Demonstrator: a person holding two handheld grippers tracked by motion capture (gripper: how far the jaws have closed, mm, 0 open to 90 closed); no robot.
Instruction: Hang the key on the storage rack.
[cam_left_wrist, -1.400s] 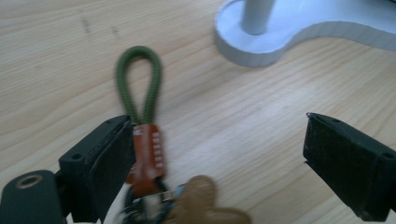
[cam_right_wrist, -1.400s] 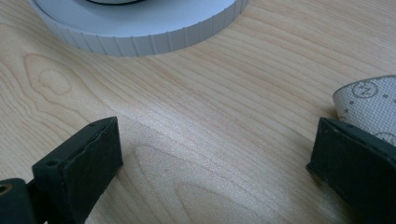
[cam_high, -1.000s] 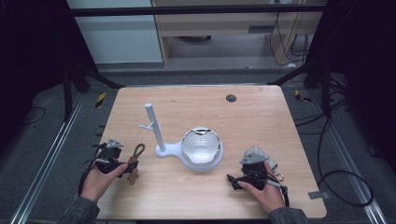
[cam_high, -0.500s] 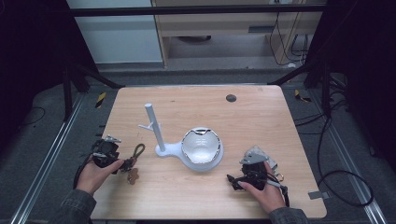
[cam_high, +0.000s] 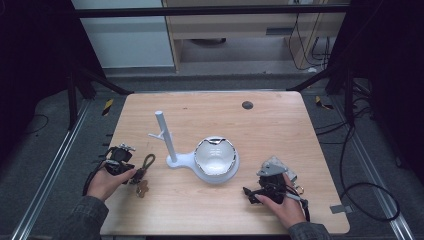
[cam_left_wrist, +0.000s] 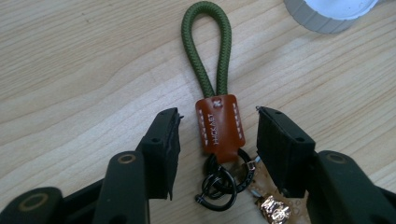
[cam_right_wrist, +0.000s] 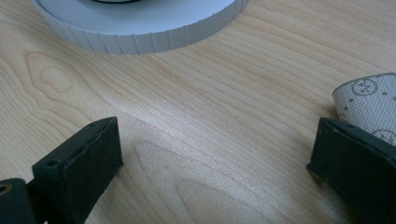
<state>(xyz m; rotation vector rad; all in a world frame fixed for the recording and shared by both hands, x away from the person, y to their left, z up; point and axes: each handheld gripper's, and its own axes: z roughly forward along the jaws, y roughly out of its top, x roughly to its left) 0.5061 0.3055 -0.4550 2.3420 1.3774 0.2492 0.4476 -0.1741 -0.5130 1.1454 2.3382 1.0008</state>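
- Closest to the person, the left claw (cam_left_wrist: 217, 140) sits low over the tabletop (cam_high: 280, 130) with its black jaws on either side of the keychain (cam_left_wrist: 219, 126). The jaws have just been closing in, but there's a visible gap on both sides of the leather tab, so nothing is gripped.
- The keychain lies flat near the front left edge of the tabletop. The brown leather tab (cam_left_wrist: 220, 127) has white stitching and stamped writing that looks like "HICKAST", though I wouldn't swear to every letter.
- Black split rings (cam_left_wrist: 223, 184) hang off the near end of the tab, with a small gold charm (cam_left_wrist: 275, 209) beside them; an olive green cord loop (cam_left_wrist: 207, 46) runs away from the claw.
- Front right, the right claw (cam_right_wrist: 215, 158) is spread wide and released, just bare wood between the jaws. A patterned cloth (cam_right_wrist: 371, 105) with small round printed marks sits beside its right jaw; I can't read them.
- Further in, mid-tabletop, a white stand (cam_high: 200, 162) with a ribbed round base holds a shiny bowl (cam_high: 215, 154), with an upright post (cam_high: 165, 135) at its left.
- Near the far edge is a small dark disc (cam_high: 247, 105).
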